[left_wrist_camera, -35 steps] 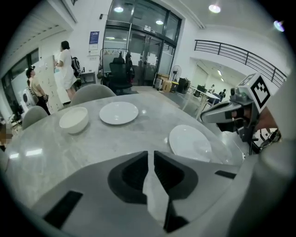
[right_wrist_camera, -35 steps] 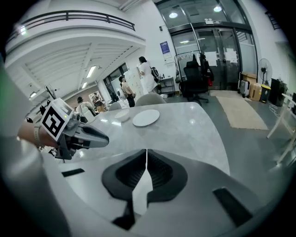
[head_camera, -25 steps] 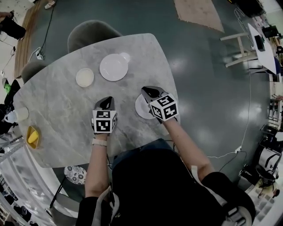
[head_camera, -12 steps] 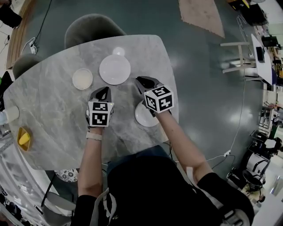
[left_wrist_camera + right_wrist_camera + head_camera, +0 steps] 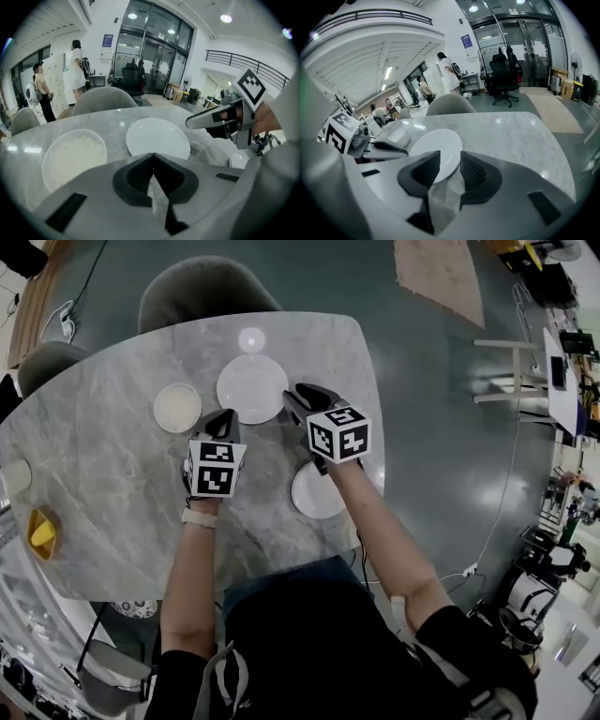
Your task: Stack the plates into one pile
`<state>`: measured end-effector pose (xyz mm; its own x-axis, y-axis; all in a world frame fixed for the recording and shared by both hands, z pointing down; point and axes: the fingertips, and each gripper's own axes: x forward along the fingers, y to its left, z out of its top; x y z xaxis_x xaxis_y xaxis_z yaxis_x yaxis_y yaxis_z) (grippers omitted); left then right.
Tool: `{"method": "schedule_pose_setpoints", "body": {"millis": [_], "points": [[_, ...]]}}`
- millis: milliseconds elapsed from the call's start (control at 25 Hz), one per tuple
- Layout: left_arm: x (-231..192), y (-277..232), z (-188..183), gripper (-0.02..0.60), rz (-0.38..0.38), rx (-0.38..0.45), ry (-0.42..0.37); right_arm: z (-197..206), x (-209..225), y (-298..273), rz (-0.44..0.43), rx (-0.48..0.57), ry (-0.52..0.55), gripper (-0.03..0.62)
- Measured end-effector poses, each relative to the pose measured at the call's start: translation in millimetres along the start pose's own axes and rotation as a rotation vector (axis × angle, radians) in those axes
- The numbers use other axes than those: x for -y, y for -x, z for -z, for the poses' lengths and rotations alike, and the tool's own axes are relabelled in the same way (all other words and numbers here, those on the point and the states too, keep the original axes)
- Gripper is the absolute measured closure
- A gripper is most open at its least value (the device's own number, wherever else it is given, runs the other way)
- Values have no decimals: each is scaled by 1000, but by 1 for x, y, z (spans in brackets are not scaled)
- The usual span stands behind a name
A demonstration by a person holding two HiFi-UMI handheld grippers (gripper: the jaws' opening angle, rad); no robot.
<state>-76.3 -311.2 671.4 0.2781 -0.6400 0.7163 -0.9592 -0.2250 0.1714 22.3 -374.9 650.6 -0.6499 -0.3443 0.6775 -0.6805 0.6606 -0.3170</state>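
A large white plate (image 5: 251,388) lies at the far middle of the marble table (image 5: 112,465), with a cream plate (image 5: 177,407) to its left and a small white dish (image 5: 251,339) beyond it. Another white plate (image 5: 315,493) lies near the front edge, partly under my right arm. My left gripper (image 5: 226,418) is shut and empty, just short of the large plate (image 5: 157,138). My right gripper (image 5: 298,401) hovers at that plate's right rim; its jaws have just been opening and nothing is between them. The plate (image 5: 436,152) shows ahead through the gap.
A yellow object in a bowl (image 5: 41,532) and a pale cup (image 5: 13,474) sit at the table's left edge. Grey chairs (image 5: 202,296) stand beyond the far edge. People stand in the background (image 5: 75,65).
Both grippers have moved away from me across the table toward the large plate. The right gripper has left the near plate behind it.
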Motion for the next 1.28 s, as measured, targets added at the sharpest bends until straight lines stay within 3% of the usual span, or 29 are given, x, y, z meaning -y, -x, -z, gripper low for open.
{"method": "schedule_pose_setpoints", "body": {"millis": [320,600,720,1280], "points": [[-9,-7,0,571,6,16,15,-1,5,-23,-15,-23,-14,454],[-13,-14,9,571,-4,-14,-17,-3,3,-31,-46,-13,-69,442],[-12,-15,8,571,-2,-1,-18,-2,-2,-29,-70,-12,-76,496],[-8,-14,12,571,2,-31,-54,3,-16,-5,-169,67,-284,551]]}}
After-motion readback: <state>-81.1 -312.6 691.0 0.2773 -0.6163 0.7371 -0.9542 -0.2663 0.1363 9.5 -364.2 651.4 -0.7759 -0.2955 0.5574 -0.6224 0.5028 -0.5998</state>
